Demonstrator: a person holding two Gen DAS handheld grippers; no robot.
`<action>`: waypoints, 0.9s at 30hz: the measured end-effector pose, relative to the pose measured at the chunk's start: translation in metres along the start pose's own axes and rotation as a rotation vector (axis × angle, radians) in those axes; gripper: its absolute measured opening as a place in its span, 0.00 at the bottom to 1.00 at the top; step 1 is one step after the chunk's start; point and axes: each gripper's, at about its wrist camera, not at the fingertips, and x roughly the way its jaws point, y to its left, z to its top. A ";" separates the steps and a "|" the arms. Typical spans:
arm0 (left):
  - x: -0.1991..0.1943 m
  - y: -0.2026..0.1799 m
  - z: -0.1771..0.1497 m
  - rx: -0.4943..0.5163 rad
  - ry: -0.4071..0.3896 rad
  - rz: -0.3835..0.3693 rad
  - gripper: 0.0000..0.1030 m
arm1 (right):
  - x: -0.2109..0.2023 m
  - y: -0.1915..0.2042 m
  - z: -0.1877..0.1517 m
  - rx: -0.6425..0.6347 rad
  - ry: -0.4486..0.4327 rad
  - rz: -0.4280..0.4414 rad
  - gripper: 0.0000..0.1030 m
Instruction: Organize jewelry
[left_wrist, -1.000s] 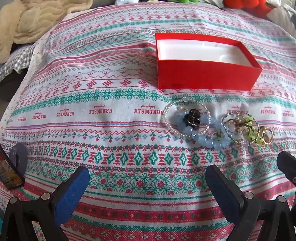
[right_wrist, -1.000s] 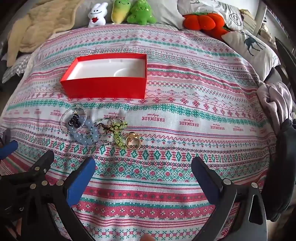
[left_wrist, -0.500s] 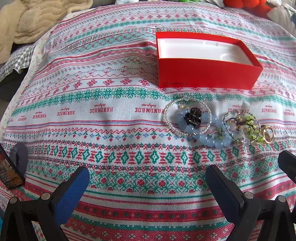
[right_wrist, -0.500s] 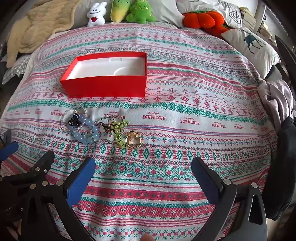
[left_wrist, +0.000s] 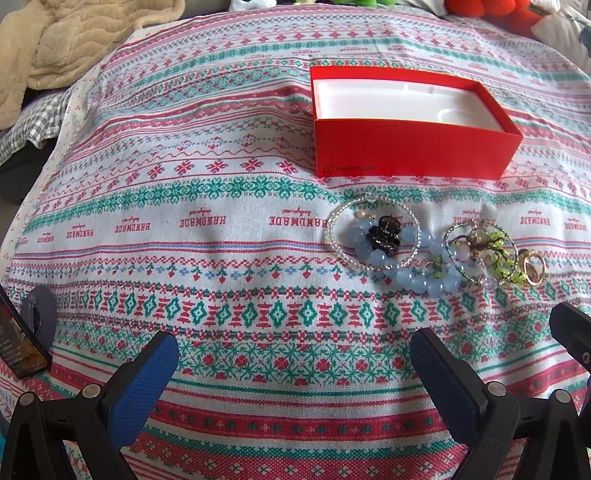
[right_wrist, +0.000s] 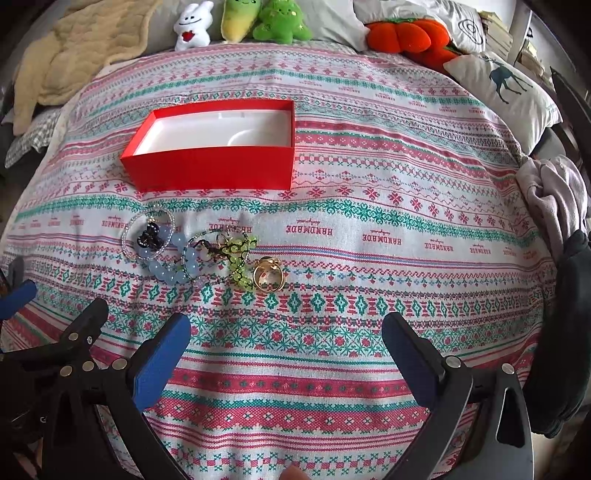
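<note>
An open red box (left_wrist: 413, 147) (right_wrist: 210, 166) with a white lining sits on the patterned cloth. In front of it lies a heap of jewelry: a clear bead bracelet (left_wrist: 334, 236) around a black hair claw (left_wrist: 384, 234) (right_wrist: 149, 236), a blue bead bracelet (left_wrist: 417, 278) (right_wrist: 173, 273), a green bead string (left_wrist: 506, 266) (right_wrist: 238, 260) and gold rings (left_wrist: 533, 267) (right_wrist: 269, 278). My left gripper (left_wrist: 293, 354) is open, short of the heap and left of it. My right gripper (right_wrist: 286, 339) is open too, below the rings. Neither holds anything.
A beige blanket (right_wrist: 74, 51) lies at the far left. Plush toys (right_wrist: 236, 22) and an orange pumpkin cushion (right_wrist: 410, 35) line the back, a deer pillow (right_wrist: 506, 88) and crumpled clothes (right_wrist: 557, 192) the right. A dark phone-like object (left_wrist: 18, 339) sits at the left edge.
Both grippers have eased slightly forward toward the jewelry, so the heap and box sit a little lower in the views. Nothing was touched or moved.
</note>
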 end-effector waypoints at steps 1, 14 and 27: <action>0.000 0.000 0.000 0.000 0.000 0.000 1.00 | 0.000 0.000 0.000 0.000 0.000 0.000 1.00; 0.000 0.000 0.000 0.000 0.000 0.000 1.00 | 0.002 -0.001 0.000 0.002 0.009 0.002 1.00; -0.001 0.001 -0.001 0.007 0.001 0.008 1.00 | 0.002 -0.001 0.000 0.003 0.011 0.002 1.00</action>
